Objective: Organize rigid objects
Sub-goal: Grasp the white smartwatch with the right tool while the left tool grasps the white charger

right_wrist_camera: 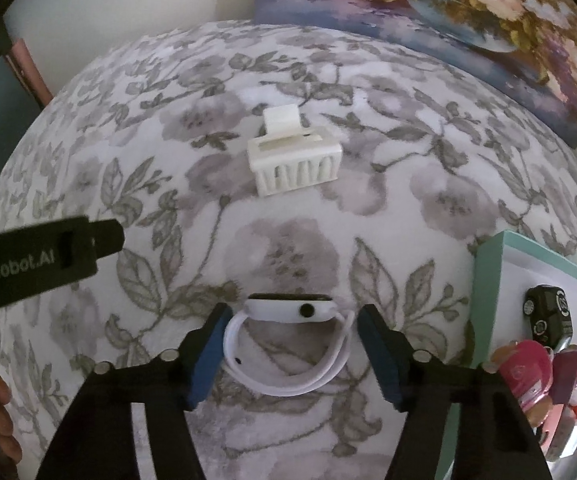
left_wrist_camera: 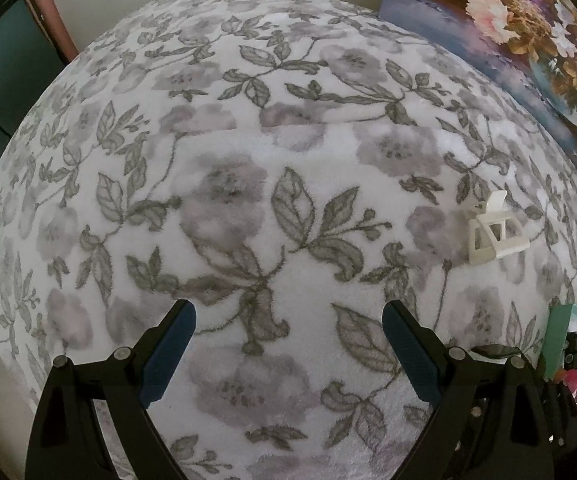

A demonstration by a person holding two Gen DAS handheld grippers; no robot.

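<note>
White watch (right_wrist_camera: 288,344) between the right gripper's (right_wrist_camera: 290,354) spread fingers, on the flowered blanket (right_wrist_camera: 288,240).

Whether the pads touch its strap is unclear. A white hair clip (right_wrist_camera: 294,156) lies farther off; the teal box (right_wrist_camera: 488,280) at right is cut off, its contents hard to make out. The left gripper (left_wrist_camera: 288,348) hangs spread over bare blanket.

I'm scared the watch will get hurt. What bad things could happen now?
The white watch sits between the right gripper's open fingers. Squeezing its bendy strap may let it slip or twist. The box at the right already holds small toys, so dropping the watch in could knock them. The soft floral blanket could snag a fingertip.
</note>
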